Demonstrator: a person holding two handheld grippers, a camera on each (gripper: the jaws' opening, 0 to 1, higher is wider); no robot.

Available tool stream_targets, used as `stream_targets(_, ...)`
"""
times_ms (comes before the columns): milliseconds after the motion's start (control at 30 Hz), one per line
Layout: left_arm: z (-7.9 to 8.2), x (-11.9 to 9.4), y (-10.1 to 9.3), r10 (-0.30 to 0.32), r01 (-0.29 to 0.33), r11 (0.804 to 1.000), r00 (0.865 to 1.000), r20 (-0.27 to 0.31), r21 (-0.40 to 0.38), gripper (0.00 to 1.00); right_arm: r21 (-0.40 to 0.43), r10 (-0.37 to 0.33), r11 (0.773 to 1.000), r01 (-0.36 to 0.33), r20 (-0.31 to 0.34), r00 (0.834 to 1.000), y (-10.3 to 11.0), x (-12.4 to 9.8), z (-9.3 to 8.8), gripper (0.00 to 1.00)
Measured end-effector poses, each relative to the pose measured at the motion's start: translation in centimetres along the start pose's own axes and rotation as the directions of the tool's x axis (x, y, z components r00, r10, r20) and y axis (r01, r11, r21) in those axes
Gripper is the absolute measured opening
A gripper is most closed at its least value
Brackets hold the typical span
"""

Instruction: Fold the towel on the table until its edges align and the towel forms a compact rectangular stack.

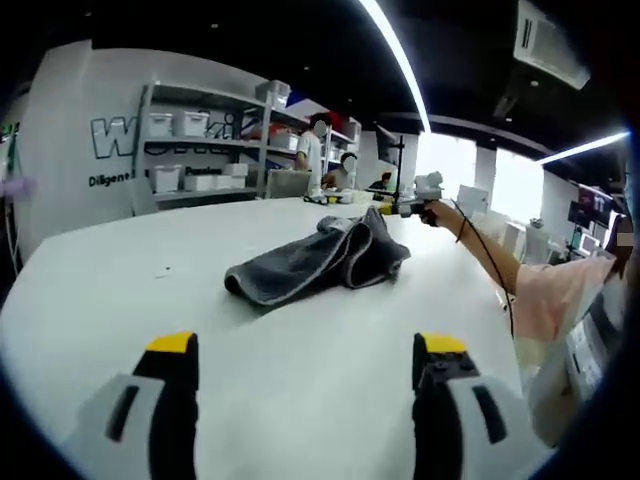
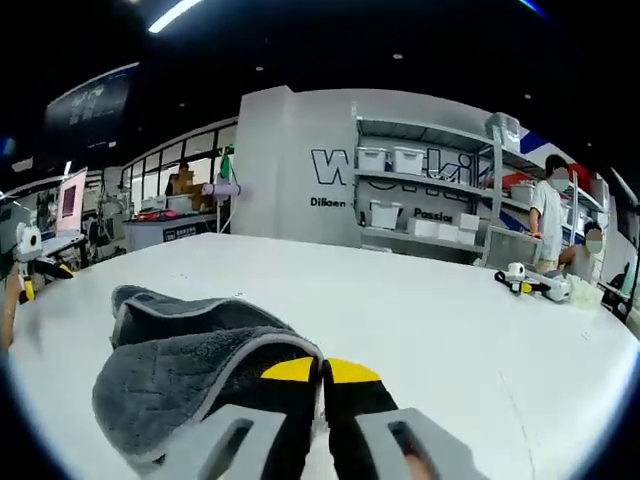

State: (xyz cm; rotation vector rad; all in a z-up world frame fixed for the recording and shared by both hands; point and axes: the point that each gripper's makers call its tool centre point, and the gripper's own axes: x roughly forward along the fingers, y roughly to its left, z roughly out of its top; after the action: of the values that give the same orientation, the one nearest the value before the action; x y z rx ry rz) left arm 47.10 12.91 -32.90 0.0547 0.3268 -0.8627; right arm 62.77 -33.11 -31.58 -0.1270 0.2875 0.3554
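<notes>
Towel: a grey towel lies crumpled near the middle of the white table, one part folded over another.
Left gripper: jaws wide apart, nothing between them, above the bare table and well apart from the towel.
Right gripper: yellow-tipped jaws pressed together on the towel's edge (a grey fold lies over the left jaw).
Background: shelves with white bins, people standing nearby.

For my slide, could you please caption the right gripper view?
Right gripper shut on crumpled grey terry towel on white table.
</notes>
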Motion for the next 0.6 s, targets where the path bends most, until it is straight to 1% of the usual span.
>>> stream_targets(167, 0.0, 0.0, 0.0, 0.001, -0.001, 1.0, 1.0, 0.0, 0.0, 0.93, -0.047, -0.064, 0.997, 0.06, -0.088, 0.994, -1.3, 1.4, -2.4, 0.03)
stream_targets(200, 0.0, 0.0, 0.0, 0.001, -0.001, 1.0, 1.0, -0.002, 0.001, 0.93, -0.051, -0.073, 0.996, 0.068, -0.098, 0.993, -1.5, 1.7, -2.7, 0.03)
stream_targets(333, -0.1, 0.0, 0.0, 0.0, 0.0, 1.0, 1.0, -0.003, 0.004, 0.93, -0.064, -0.094, 0.994, 0.085, -0.156, 0.983, -2.0, 3.4, -5.0, 0.03)
stream_targets(400, -0.1, 0.0, 0.0, 0.0, 0.0, 1.0, 1.0, -0.007, 0.004, 0.93, -0.065, -0.092, 0.995, 0.082, -0.176, 0.98, -2.0, 4.0, -5.8, 0.03)
stream_targets(533, -0.3, 0.0, 0.0, 0.001, -0.001, 1.0, 1.0, -0.012, 0.007, 0.93, -0.032, -0.056, 0.998, 0.051, -0.214, 0.975, -1.3, 5.2, -7.6, 0.03)
stream_targets(600, -0.3, 0.0, -0.1, 0.003, -0.003, 1.0, 1.0, -0.013, 0.008, 0.93, -0.026, -0.056, 0.998, 0.051, -0.223, 0.973, -1.3, 5.4, -8.1, 0.03)
